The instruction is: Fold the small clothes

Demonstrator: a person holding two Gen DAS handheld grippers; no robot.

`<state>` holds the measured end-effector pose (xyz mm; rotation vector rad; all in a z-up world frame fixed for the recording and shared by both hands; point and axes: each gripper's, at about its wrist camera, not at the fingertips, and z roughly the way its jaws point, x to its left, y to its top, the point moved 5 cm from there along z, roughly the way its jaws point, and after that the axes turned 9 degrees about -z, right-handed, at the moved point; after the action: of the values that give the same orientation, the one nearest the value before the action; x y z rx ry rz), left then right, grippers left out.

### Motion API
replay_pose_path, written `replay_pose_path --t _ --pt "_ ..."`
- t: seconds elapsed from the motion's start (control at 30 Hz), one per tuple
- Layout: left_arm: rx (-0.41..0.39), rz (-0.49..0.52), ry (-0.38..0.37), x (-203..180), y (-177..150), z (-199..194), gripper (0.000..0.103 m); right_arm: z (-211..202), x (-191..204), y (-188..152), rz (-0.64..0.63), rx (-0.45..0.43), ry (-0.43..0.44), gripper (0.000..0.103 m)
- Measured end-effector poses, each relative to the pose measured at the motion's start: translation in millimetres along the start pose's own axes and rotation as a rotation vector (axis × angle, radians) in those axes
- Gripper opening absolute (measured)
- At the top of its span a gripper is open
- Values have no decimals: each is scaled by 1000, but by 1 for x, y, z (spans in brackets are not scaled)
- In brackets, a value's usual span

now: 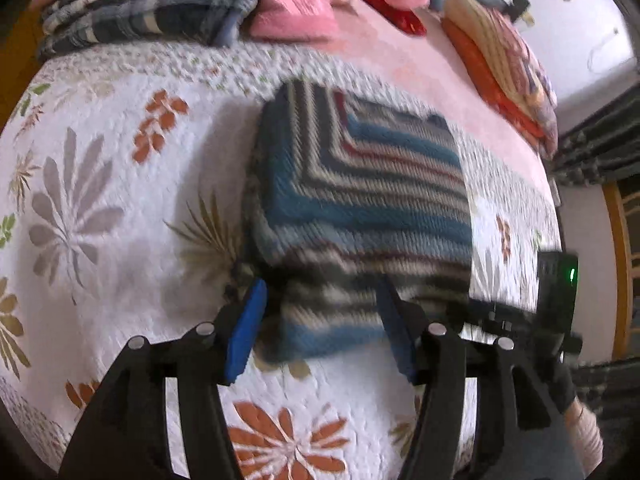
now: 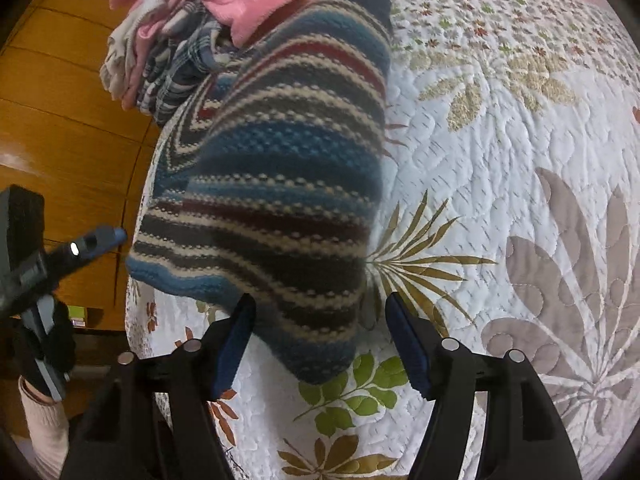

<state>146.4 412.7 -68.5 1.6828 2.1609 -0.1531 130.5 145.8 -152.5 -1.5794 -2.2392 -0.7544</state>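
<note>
Striped knit garment (image 1: 360, 208) folded on quilted bed (image 1: 120, 208). Left gripper (image 1: 324, 328) and right gripper (image 2: 320, 340): fingers wide apart, straddling its near edge, gripping nothing.

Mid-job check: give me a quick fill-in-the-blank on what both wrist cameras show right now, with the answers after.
1. The folded knit garment has a pattern of ____.
2. It lies on a white quilt printed with ____.
3. The left gripper and the right gripper both have their fingers ____, each straddling an edge of the garment.
4. Beyond the garment, beside the plaid pile, sits a ____ cloth.

Answers: stripes; flowers; open; pink
</note>
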Motion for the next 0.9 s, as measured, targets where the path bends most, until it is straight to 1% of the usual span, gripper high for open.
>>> replay_pose_path --t 0.07,0.1,0.13,0.17,0.2,0.23,0.27,0.33,0.37,0.43,0.5,0.6,0.67,0.7,0.77,0.83,0.9 --pt "36 16 53 3 -8 15 57 -1 2 1 -4 -2 -3 68" --pt "46 16 66 5 -10 20 55 -2 1 0 -2 -3 -2 68" --pt "60 3 71 10 -12 26 49 -3 1 -1 -1 -3 -1 68" --pt "63 -13 58 13 -12 29 29 -4 0 -2 -3 -2 0 68" --pt "66 -30 37 15 -11 31 17 -4 1 -2 -6 0 -2 68" --pt "63 -50 -2 17 -10 29 13 -6 -1 -4 -11 1 -4 68" --pt "42 -64 -32 19 -7 24 11 -7 -2 -5 -13 2 -7 68" --pt "14 -56 -66 18 -4 11 11 -8 -3 -4 -10 1 -6 68" --pt "1 -43 -74 18 -3 4 10 -9 -4 -4 -6 -3 -3 68" --pt "-13 -34 -64 23 -2 -5 10 -12 -5 -4 1 -9 2 68" --pt "14 -51 -41 36 -3 -1 10 -14 -6 -4 5 -12 4 68" --pt "63 -39 23 50 -6 16 10 -11 -7 -5 7 -1 -10 68" --pt "106 -33 61 57 -11 34 10 -7 -7 -4 11 6 -19 68" --pt "127 -15 89 58 -16 44 10 -5 -8 -5 13 12 -29 68" --pt "135 42 142 54 -19 54 10 -1 -9 -6 10 23 -48 68" --pt "130 76 171 51 -21 58 11 2 -11 -8 6 31 -62 68" --pt "126 82 175 50 -21 58 11 5 -13 -10 5 39 -72 68"
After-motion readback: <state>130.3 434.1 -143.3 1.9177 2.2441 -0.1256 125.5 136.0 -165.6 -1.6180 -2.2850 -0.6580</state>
